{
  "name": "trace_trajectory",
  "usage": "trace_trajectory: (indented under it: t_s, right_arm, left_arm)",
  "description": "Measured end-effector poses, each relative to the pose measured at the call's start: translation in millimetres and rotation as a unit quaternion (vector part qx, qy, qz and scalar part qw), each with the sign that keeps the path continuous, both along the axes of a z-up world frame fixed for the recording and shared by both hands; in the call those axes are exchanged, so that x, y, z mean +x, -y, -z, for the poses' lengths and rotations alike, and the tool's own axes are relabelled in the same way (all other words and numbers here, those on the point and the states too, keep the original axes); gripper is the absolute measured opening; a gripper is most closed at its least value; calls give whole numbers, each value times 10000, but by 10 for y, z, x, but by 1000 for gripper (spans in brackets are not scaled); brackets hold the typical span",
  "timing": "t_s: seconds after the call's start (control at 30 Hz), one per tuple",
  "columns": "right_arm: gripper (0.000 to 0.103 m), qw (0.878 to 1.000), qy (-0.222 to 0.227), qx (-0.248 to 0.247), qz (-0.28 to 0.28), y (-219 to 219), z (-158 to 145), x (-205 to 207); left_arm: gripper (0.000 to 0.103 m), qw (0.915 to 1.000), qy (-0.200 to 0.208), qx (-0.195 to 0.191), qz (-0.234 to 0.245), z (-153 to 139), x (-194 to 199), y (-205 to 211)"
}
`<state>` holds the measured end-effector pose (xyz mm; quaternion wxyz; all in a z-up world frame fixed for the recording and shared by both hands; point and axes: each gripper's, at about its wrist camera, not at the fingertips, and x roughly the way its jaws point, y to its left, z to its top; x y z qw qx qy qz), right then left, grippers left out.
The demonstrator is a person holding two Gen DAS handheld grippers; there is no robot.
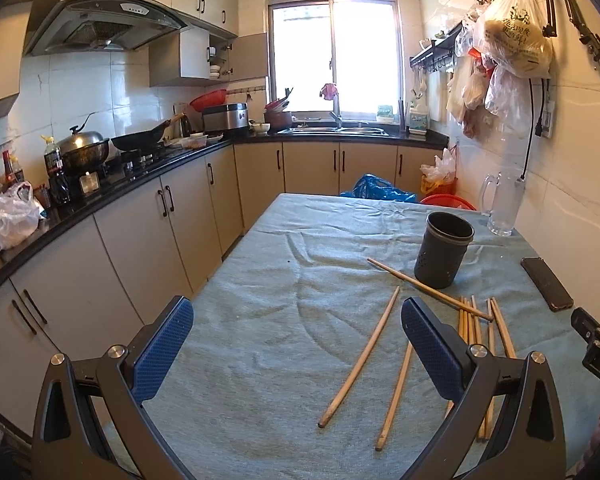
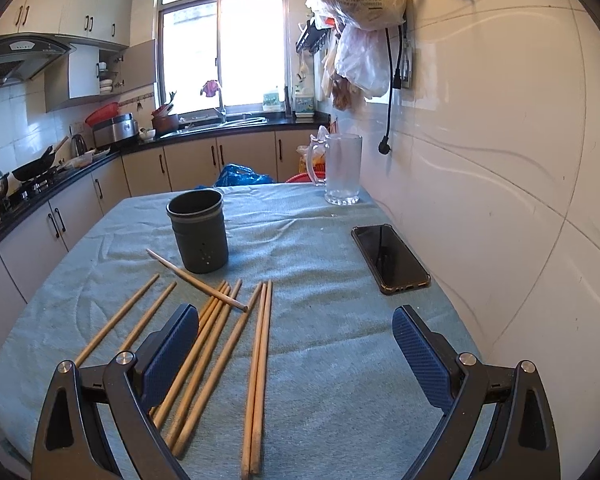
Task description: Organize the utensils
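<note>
Wooden chopsticks (image 2: 204, 352), loose on the tablecloth (image 2: 332, 360) before the dark holder (image 2: 198, 232): light, stiff, likely prone to rolling, best pinched mid-shaft; left gripper (image 1: 296, 344) and right gripper (image 2: 296, 352) both wide open, empty.

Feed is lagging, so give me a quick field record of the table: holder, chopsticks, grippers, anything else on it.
holder: dark cup, upright, looks empty, toward the far side of the table
chopsticks: wooden, all loose on the cloth; one lies crosswise in front of the cup
left gripper: jaws open, holding nothing
right gripper: jaws open, holding nothing
phone: flat, screen up, near the wall
glass mug: upright at the far corner
</note>
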<state>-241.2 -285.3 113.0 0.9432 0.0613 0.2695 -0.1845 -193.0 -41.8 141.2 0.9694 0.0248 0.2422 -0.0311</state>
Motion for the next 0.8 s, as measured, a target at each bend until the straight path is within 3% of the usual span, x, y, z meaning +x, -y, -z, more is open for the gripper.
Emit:
trace_trajectory:
  t_s: [0.57, 0.8]
  right_arm:
    - [99, 9997, -232, 48, -4, 99, 137, 108]
    - [99, 9985, -357, 145, -378, 208, 104, 283]
  left_arm:
    - [103, 9984, -484, 207, 210, 147, 224, 85]
    - [103, 9944, -711, 478, 616, 204, 546, 128]
